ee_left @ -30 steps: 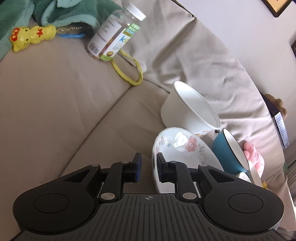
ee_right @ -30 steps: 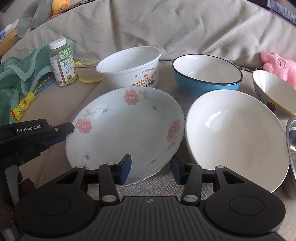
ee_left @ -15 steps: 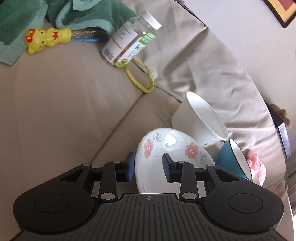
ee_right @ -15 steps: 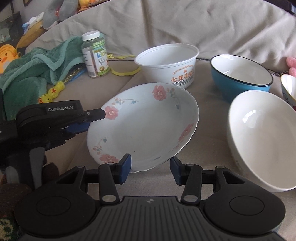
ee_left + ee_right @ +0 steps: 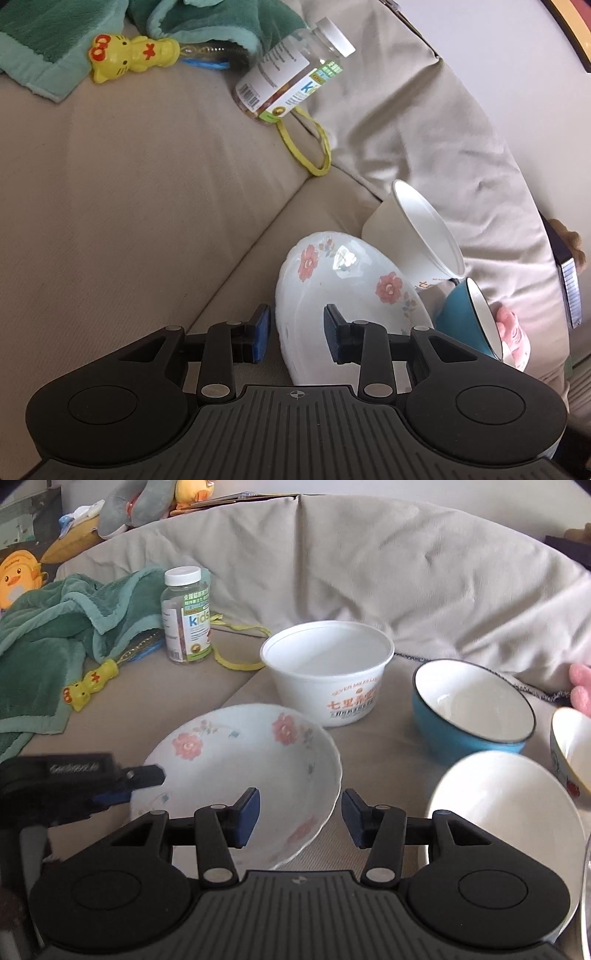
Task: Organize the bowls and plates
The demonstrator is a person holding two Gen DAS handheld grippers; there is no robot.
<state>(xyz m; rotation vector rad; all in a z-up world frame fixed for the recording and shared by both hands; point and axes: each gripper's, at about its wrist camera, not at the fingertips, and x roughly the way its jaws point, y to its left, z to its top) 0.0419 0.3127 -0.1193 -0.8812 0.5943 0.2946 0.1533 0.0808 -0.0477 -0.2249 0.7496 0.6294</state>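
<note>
A floral plate point(image 5: 243, 771) lies on the beige sofa seat; it also shows in the left wrist view point(image 5: 347, 295). My left gripper point(image 5: 297, 338) is open with its jaws either side of the plate's left rim, one above and one below; it also shows in the right wrist view point(image 5: 129, 786). My right gripper point(image 5: 300, 821) is open and empty above the plate's near edge. Behind stand a white paper bowl point(image 5: 327, 672), a blue bowl point(image 5: 471, 705), a plain white bowl point(image 5: 506, 805) and a yellow-rimmed bowl point(image 5: 572, 749).
A vitamin bottle point(image 5: 186, 614), a yellow loop point(image 5: 236, 661), a yellow cat toy point(image 5: 90, 685) and a green towel point(image 5: 48, 646) lie at the left of the seat. The sofa back cushion point(image 5: 369, 572) rises behind. A pink plush point(image 5: 581, 686) sits at the right.
My left gripper has opened wider and slid onto the floral plate's left rim. The right gripper's view has shifted left, so the plate and bowls sit further right.
</note>
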